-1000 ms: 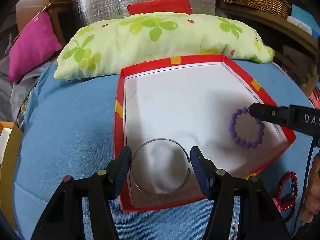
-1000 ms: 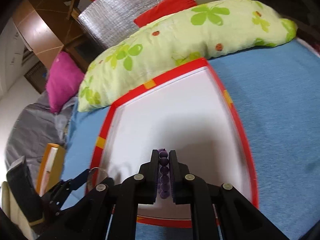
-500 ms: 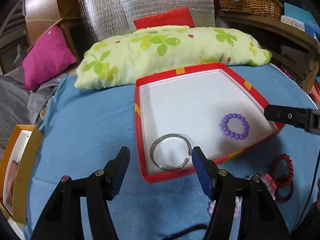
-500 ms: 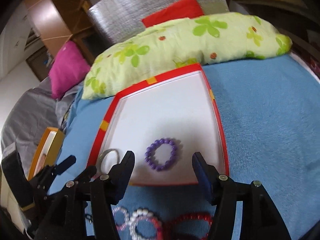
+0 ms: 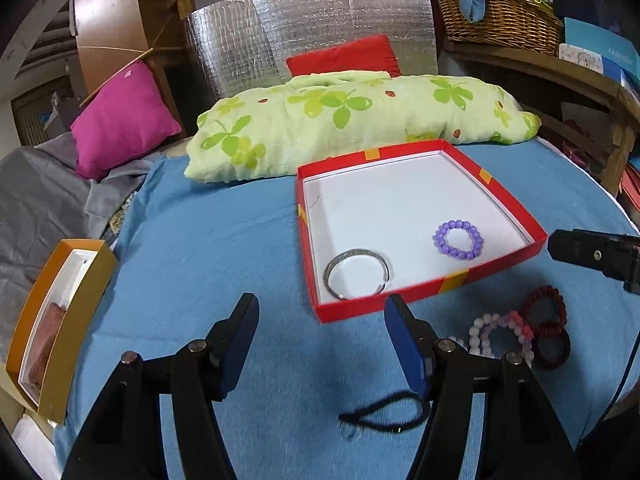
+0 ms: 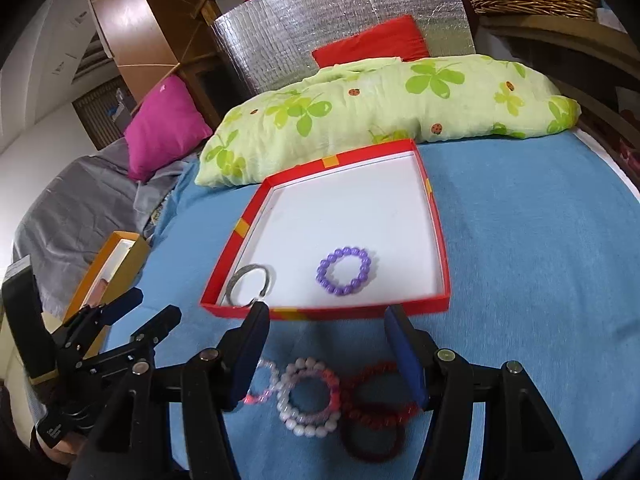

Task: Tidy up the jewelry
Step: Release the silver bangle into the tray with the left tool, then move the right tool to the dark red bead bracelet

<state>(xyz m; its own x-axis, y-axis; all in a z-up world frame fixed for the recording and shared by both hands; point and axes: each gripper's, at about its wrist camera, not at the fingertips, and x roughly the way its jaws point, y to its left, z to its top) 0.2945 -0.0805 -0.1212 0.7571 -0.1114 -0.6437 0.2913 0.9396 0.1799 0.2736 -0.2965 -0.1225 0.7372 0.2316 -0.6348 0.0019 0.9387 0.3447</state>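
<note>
Black-armed with blue pads, the left gripper [image 5: 320, 330] and the right gripper [image 6: 326, 338] both stand open and hold nothing, above the blue cloth [image 5: 208, 248]. A black hair tie [image 5: 382, 414] lies under the left one; pink and white bead bracelets [image 6: 310, 402] and dark red ones [image 6: 376, 416] lie under the right. Just beyond both sits the red box [image 5: 424, 296], holding a silver bangle [image 5: 356, 274] near its front left corner and a purple bead bracelet [image 5: 459, 239] to the right. Far left, an orange box [image 5: 76, 320] lies open.

Ahead of the jaws, the box [image 5: 500, 258] was red outside, white inside, holding a purple bracelet [image 5: 459, 239] and a silver bangle [image 5: 356, 274]. The cloth [image 5: 224, 240] was blue; the pillow [image 5: 352, 120] beyond showed green leaves.
</note>
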